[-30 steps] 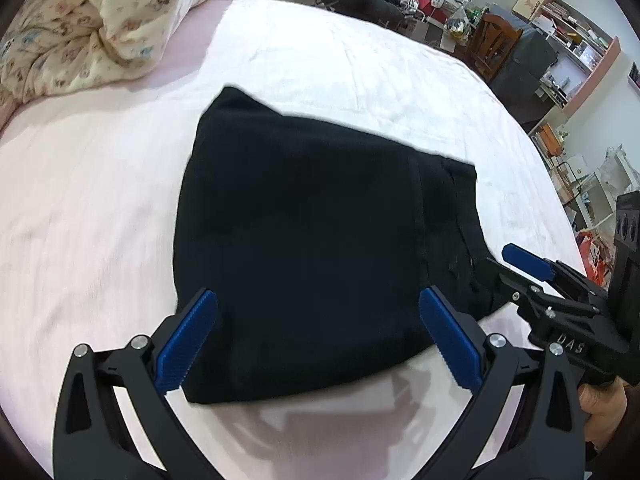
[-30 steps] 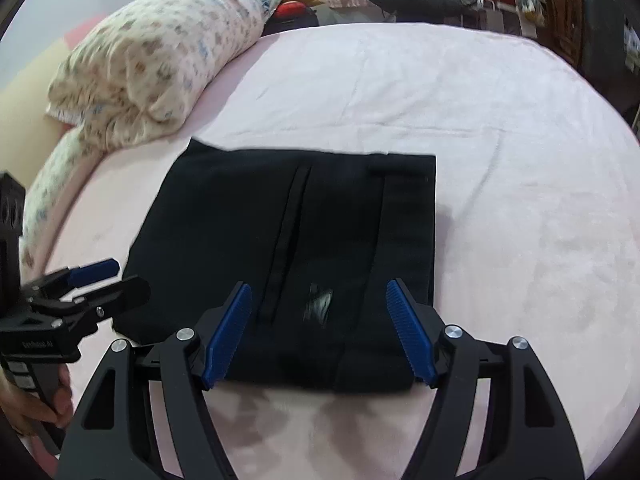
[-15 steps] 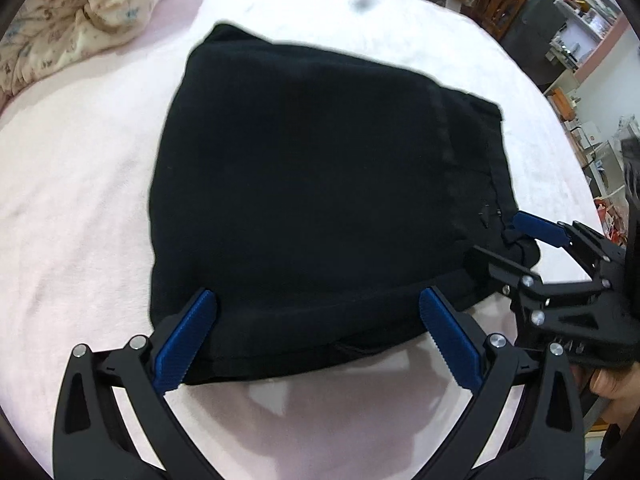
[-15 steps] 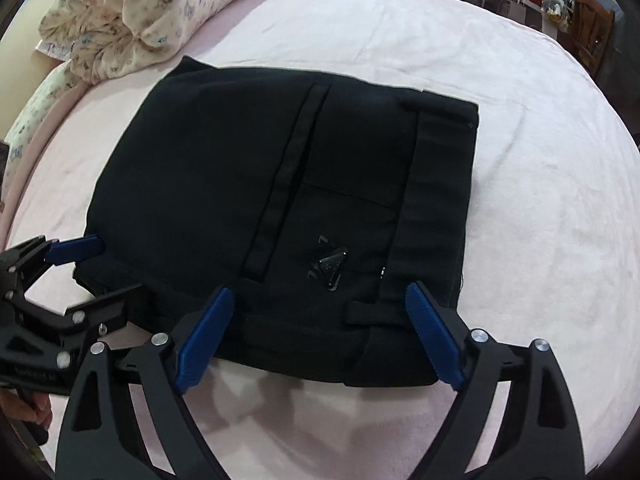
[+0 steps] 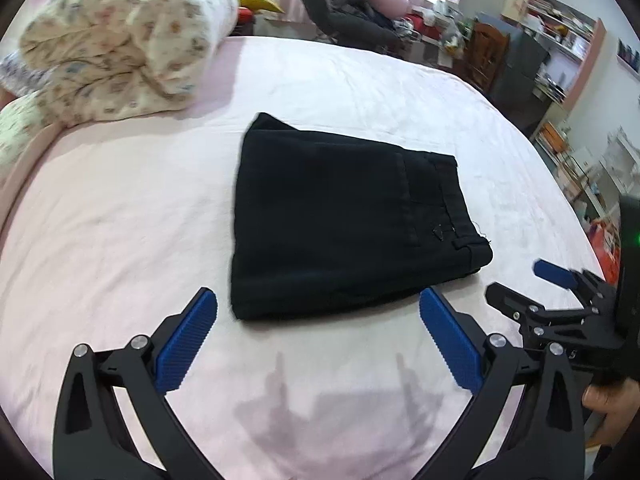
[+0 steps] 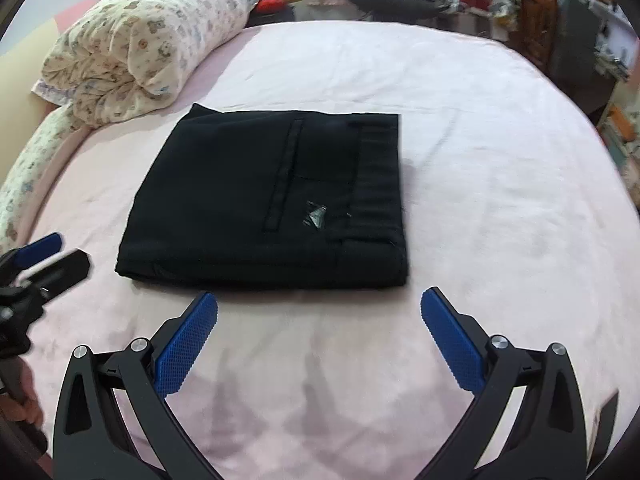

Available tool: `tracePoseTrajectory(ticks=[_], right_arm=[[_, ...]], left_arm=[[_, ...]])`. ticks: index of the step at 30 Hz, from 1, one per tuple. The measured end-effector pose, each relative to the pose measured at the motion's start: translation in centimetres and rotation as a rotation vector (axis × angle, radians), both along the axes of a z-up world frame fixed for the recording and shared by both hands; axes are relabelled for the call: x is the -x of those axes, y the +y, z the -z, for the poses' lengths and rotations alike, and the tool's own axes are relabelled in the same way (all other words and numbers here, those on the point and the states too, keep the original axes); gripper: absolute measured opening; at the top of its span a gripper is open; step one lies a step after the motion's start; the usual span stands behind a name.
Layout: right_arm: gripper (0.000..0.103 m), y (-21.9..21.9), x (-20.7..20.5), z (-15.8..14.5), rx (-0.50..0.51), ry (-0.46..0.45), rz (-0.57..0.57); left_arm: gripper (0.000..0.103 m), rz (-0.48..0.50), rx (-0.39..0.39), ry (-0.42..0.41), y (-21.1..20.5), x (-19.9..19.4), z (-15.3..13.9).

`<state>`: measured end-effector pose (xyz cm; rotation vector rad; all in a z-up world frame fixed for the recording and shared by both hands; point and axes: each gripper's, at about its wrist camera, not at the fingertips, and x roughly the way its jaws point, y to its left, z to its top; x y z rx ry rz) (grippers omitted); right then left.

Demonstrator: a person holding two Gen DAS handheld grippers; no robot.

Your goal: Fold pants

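**Folded black pants flat on bed, both tools apart and empty**

Black pants (image 5: 344,216) lay folded into a compact rectangle on the pink bed sheet (image 5: 120,208), roughly mid-bed. Waistband with belt loop ran along the right edge in the right wrist view (image 6: 380,192); a welt pocket slit and a small glossy tag showed on the top layer.

Left tool (image 5: 318,334) was spread wide, 2 blue ribbed pads just short of the pants' near edge, nothing between them, not touching the cloth. Right tool (image 6: 319,334) had just been opening and stood wide apart too, pads either side of bare sheet just below the near fold, nothing gripped.

Each tool showed in the other's view: right one at the left view's right edge (image 5: 532,280), a hand (image 5: 612,404) on its handle; left one at the right view's left edge (image 6: 44,254).

Rolled floral duvet (image 6: 148,44) sat at the bed's far left, apart from the pants. Cluttered shelves (image 5: 560,40) and a dark chair with clothes (image 5: 344,12) stood beyond the bed.
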<state>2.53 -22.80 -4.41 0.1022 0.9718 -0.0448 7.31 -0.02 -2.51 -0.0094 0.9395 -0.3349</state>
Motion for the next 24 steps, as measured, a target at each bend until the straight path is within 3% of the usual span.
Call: tracePoseTrajectory(ticks=[9, 16, 18, 24], right_arm=[[0.102, 2.4, 3.7, -2.1, 0.037, -0.036, -0.008], [0.102, 3.4, 5.3, -3.4, 0.046, -0.065, -0.011], [0.102, 3.7, 5.7, -3.7, 0.049, -0.071, -0.01], [0.102, 4.5, 6.9, -4.2, 0.052, -0.078, -0.013]], left_arm=[[0.101, -0.089, -0.084, -0.082, 2.2, 5.2, -2.8], [0.101, -0.081, -0.129, -0.141, 2.3, 8.1, -4.8], [0.101, -0.092, -0.149, -0.141, 2.3, 8.5, -5.0], [0.101, -0.121, -0.108, -0.071, 3.0, 8.8, -4.5]])
